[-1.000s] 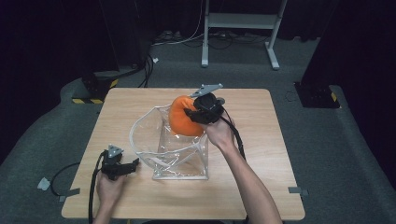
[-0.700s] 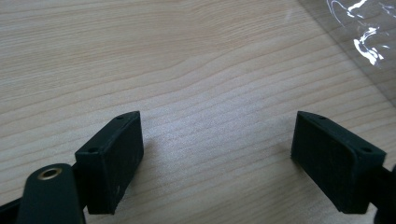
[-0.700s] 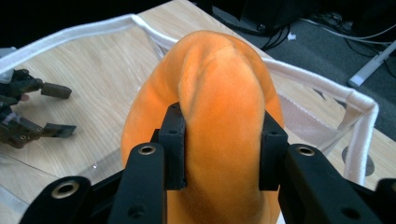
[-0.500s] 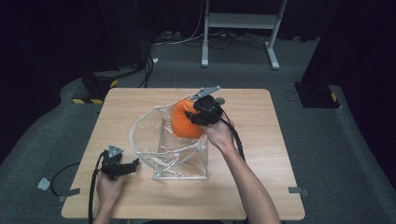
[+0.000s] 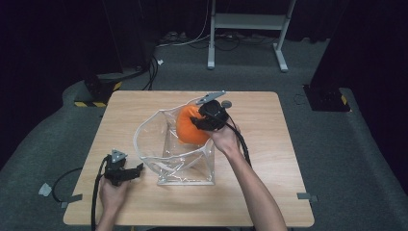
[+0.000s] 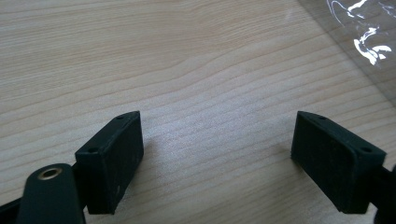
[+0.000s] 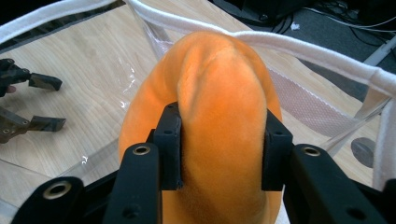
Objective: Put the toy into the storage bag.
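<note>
An orange plush [image 5: 189, 127] sits in the mouth of a clear plastic bag [image 5: 185, 166] with a white rim [image 7: 317, 51] at mid-table. My right gripper [image 5: 198, 126] reaches in from the right. Its pads press the plush's [image 7: 219, 93] sides, which bulge between them. Those jaws have just been opening a little, with the plush still between them. My left gripper [image 5: 139, 169] rests on the wooden table [image 5: 269, 192] by the bag's near-left corner. Its jaws [image 6: 219, 140] are wide apart over bare wood, and the bag's edge [image 6: 369, 28] lies just beyond.
The left gripper [image 7: 32, 102] shows through the bag wall in the right gripper view. Cables trail from both grippers off the near edge. A white metal stand [image 5: 245, 29] and dark floor lie beyond the far edge. Bare wood surrounds the bag.
The right gripper and the plush have shifted slightly nearer and lower in the bag's mouth. The left hand has stayed put.
</note>
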